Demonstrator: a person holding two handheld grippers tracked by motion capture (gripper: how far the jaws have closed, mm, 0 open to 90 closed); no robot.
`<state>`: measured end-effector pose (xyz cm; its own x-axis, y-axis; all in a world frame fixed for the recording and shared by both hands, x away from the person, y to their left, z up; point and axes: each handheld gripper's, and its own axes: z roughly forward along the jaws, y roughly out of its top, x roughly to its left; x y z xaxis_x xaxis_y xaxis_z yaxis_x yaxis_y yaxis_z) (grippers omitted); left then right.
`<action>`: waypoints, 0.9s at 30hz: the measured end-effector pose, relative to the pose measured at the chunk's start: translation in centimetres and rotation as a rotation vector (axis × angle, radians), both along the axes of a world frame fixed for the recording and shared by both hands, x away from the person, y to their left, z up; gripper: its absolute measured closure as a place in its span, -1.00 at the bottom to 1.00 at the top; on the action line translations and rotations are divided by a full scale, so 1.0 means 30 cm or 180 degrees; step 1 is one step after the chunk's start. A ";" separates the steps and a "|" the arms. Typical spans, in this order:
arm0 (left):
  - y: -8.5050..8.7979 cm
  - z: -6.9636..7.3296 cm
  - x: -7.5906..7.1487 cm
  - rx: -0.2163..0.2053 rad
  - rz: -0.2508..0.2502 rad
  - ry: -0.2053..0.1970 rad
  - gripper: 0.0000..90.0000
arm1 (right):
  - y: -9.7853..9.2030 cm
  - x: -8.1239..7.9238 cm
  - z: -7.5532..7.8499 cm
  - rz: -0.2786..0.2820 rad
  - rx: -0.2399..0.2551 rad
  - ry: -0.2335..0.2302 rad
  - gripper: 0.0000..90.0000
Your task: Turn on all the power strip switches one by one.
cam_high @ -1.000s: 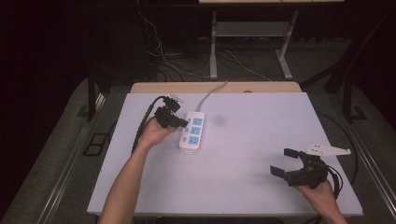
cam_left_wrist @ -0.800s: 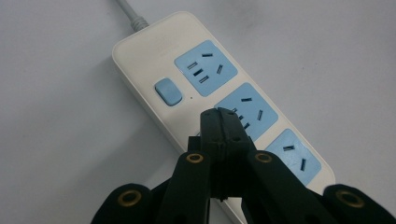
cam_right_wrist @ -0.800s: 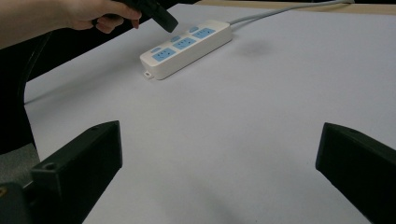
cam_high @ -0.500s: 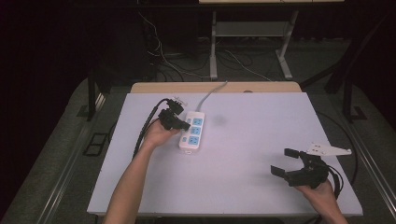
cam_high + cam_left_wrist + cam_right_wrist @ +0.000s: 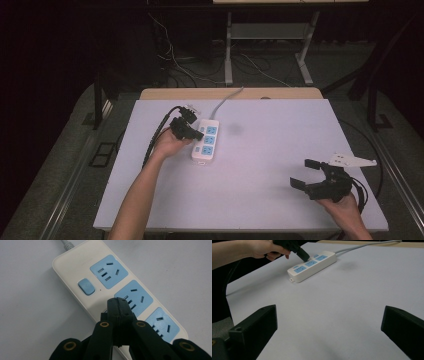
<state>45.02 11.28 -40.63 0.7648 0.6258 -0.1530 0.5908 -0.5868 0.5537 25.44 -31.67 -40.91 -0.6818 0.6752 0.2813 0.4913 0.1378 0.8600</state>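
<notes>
Left gripper [image 5: 119,305], jaws pressed together, is hovering over the power strip [image 5: 87,267]'s middle socket; aiming squarely matters, right gripper [image 5: 313,176] idling spread.

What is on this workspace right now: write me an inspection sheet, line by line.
Surface: pale grey rectangular tabletop, mostly bare.
Job's things: white plastic power strip with three blue sockets and a blue switch, no plug in any socket.
Clutter: nothing seen.
Grippers: left gripper jaws shut, tip at the middle socket; right gripper jaws open, holding nothing, over the near right of the table.
Cables: grey strip cord runs off the far edge; black cable trails from the left gripper.
Surroundings: dark floor, cables, metal table legs behind.
</notes>
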 end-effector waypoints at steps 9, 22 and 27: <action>0.006 -0.010 0.003 -0.0092 0.0035 0.0127 1.00 | 0.002 -0.005 0.002 0.0006 0.0001 -0.0014 -0.99; -0.002 -0.007 -0.011 -0.0029 0.0035 0.0019 1.00 | 0.002 -0.002 0.000 0.0003 -0.0002 0.0001 -0.99; -0.009 -0.001 -0.019 0.0039 0.0023 -0.0097 0.99 | 0.000 -0.002 0.000 -0.0005 -0.0001 -0.0001 -0.99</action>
